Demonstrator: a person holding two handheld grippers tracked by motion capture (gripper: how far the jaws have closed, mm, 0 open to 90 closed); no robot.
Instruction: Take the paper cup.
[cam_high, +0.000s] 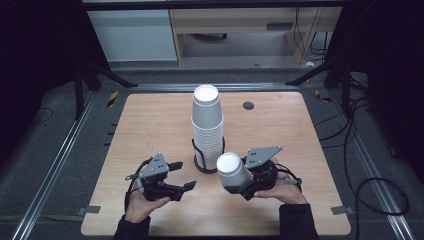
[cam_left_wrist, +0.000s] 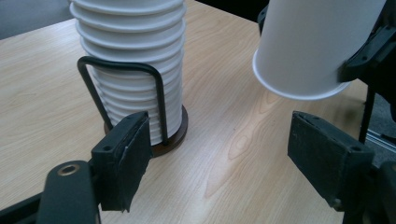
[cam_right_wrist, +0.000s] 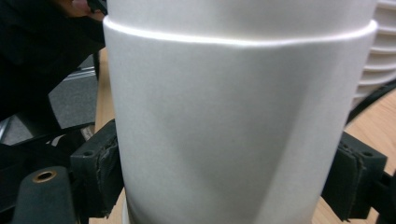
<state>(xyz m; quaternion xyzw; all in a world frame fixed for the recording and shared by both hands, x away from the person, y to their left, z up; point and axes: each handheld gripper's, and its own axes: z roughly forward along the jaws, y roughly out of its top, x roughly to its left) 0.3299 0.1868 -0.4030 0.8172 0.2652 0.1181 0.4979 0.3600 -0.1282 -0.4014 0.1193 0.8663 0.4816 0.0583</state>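
Note:
A tall stack of upturned white paper cups (cam_high: 207, 122) stands in a black wire holder (cam_high: 204, 162) at the table's middle. My right gripper (cam_high: 241, 184) is shut on a single white cup (cam_high: 233, 170), held tilted and mouth-down just right of the holder. In the right gripper view the pads (cam_right_wrist: 100, 172) press both sides of the cup (cam_right_wrist: 233, 130), whose wall is slightly dented. My left gripper (cam_high: 181, 175) hovers open to the left of the holder. Its view looks between its own pads (cam_left_wrist: 123, 158) at the stack (cam_left_wrist: 135, 70) and the held cup (cam_left_wrist: 308, 46).
The wooden table (cam_high: 150, 120) has a small dark round grommet (cam_high: 248, 105) at the back right. Metal rails and black cables run along the floor on both sides. A wooden desk and a white cabinet stand behind the table.

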